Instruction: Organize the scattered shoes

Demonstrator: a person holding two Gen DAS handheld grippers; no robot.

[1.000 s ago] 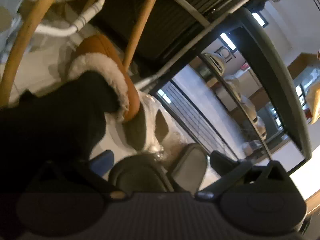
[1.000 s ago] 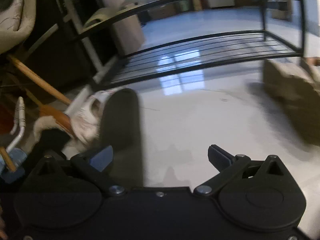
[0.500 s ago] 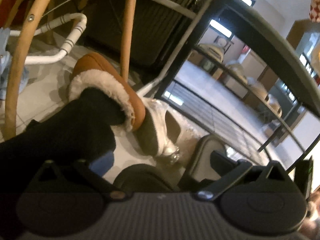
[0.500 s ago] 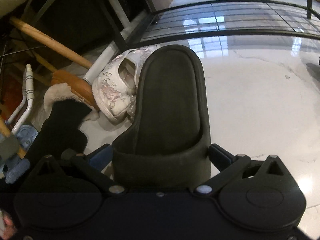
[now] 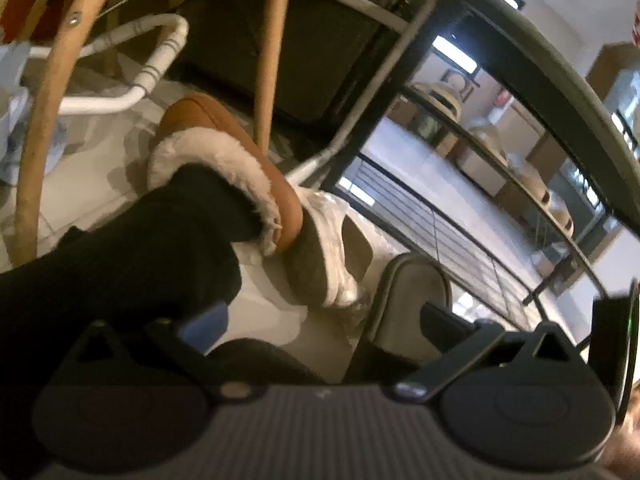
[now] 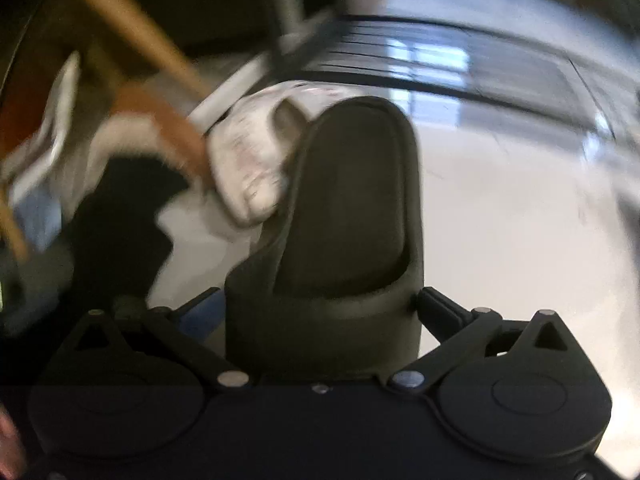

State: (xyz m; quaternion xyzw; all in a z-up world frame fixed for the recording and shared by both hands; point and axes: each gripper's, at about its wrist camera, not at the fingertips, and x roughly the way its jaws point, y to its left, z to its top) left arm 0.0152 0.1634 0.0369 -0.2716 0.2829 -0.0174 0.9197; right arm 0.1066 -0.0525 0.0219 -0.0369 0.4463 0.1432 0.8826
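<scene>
Glossy floor [image 6: 500, 220] beneath right jaws clenching dark slide [image 6: 344, 216], white shoe [image 6: 248, 168] crowding it; left jaws' state unclear

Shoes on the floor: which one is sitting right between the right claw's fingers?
The dark olive rubber slide sandal. The white patterned shoe and the tan fur-trimmed slipper lie farther off.
</scene>
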